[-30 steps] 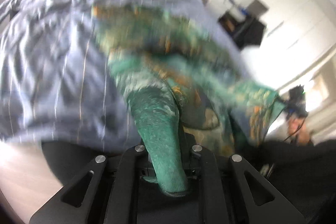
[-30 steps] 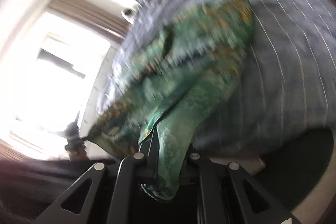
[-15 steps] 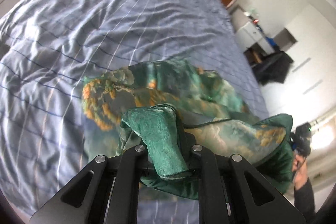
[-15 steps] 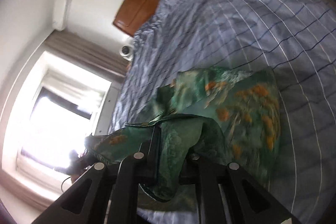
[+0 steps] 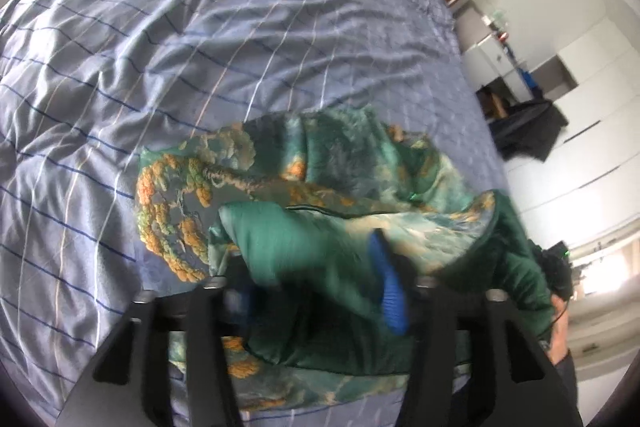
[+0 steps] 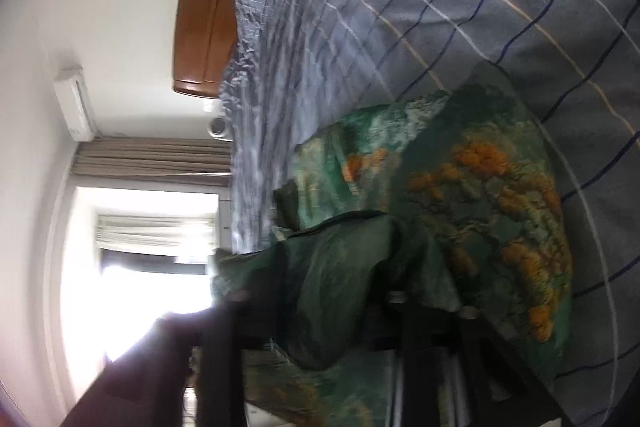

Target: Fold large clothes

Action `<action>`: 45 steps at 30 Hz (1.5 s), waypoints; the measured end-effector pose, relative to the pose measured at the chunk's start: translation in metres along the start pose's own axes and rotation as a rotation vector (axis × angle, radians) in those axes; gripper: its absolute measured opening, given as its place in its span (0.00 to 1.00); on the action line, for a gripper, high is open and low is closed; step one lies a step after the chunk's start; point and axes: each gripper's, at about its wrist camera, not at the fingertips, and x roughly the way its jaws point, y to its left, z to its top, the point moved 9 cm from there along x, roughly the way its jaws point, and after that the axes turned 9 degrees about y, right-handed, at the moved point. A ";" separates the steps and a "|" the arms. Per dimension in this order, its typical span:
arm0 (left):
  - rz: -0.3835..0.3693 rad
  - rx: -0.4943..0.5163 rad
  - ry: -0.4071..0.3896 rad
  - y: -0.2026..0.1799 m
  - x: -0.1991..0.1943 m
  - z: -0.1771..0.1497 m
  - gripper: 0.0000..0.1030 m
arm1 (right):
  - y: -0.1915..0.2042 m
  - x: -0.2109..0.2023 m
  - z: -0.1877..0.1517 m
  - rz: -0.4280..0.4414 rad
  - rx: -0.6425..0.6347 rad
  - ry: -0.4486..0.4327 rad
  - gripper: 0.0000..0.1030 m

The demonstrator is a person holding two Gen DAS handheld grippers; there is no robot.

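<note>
My left gripper (image 5: 316, 283) spreads wide, green garment (image 5: 320, 187) draped loosely across it; my right gripper (image 6: 344, 307) looks open too. The garment lies on the bed (image 5: 160, 27); I should withdraw low, without dragging folds.

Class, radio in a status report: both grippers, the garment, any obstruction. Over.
Left gripper open, right gripper open, cloth draped across both. Green printed garment bunched on striped bedcover. No obstruction seen.
</note>
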 end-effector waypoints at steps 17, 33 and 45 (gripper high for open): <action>0.177 0.284 -0.004 0.013 0.011 -0.039 0.95 | 0.019 -0.022 -0.026 -0.477 -0.457 0.073 0.65; 0.324 0.211 -0.154 -0.016 0.016 0.026 0.00 | 0.062 0.001 -0.003 -0.802 -0.721 -0.109 0.12; 0.223 0.102 -0.123 0.031 0.022 0.025 0.64 | 0.043 0.010 0.039 -0.769 -0.618 -0.194 0.12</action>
